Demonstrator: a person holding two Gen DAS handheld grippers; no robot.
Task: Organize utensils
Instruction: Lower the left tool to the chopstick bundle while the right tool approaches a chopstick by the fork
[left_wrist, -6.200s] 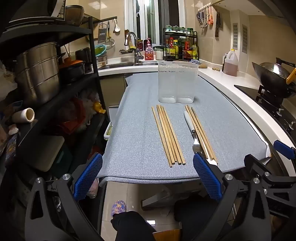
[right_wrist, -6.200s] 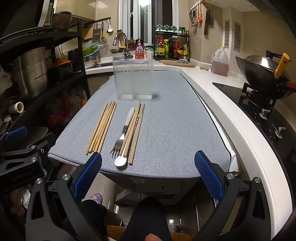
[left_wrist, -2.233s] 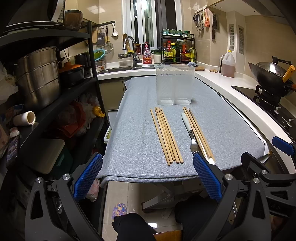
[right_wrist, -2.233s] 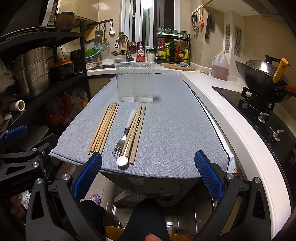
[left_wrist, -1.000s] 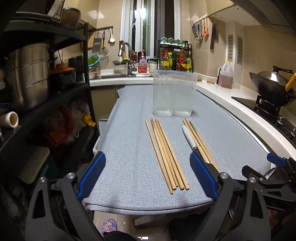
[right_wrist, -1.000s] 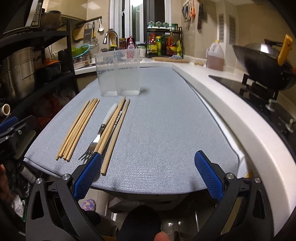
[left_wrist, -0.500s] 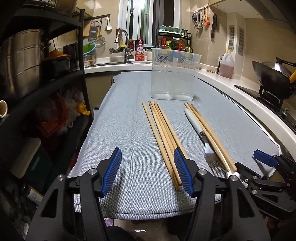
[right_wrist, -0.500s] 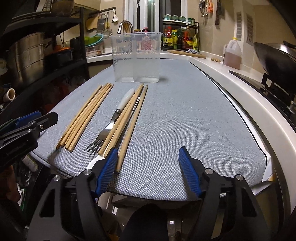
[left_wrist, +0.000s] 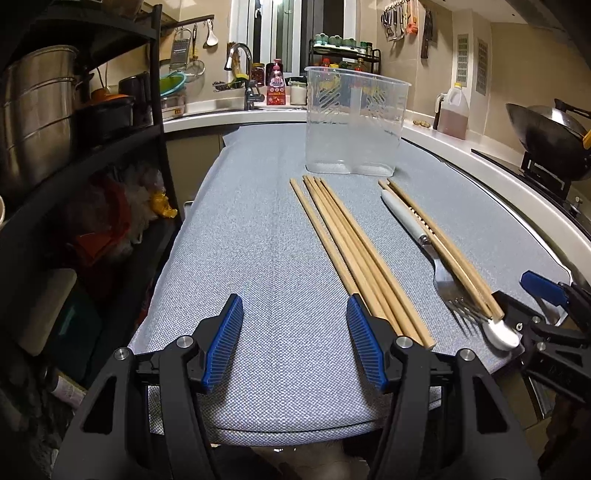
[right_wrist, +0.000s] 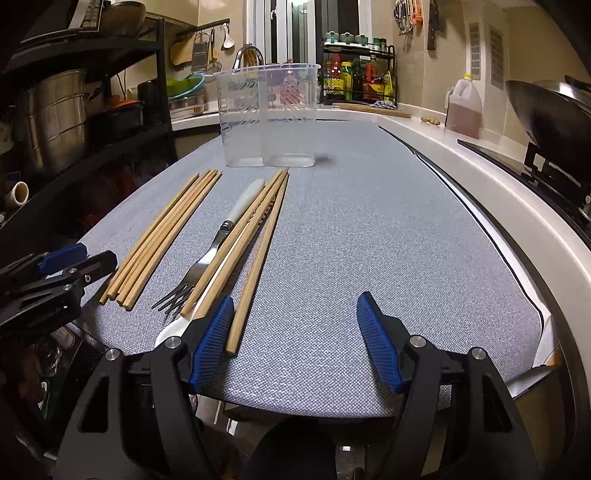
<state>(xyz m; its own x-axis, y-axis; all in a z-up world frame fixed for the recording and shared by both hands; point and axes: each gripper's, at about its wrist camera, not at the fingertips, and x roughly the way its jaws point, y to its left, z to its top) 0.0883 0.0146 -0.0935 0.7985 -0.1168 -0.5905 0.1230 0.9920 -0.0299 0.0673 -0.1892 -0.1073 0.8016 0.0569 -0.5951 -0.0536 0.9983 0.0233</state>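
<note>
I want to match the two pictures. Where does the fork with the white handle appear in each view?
Left wrist view: the fork lies right of centre, on the grey cloth, tines toward the camera, beside chopsticks.
Right wrist view: the fork lies left of centre, tines toward the camera, just beyond the left finger of the right claw.
Shared landmark: the clear plastic holder stands on the cloth beyond the fork's handle.

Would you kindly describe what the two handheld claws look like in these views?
Both match: the left claw and right claw have black angular plastic frames with triangular cut-outs, silver screw heads at the joints, and two fingers tipped with ribbed blue pads. No cables or sleeves are visible.
</note>
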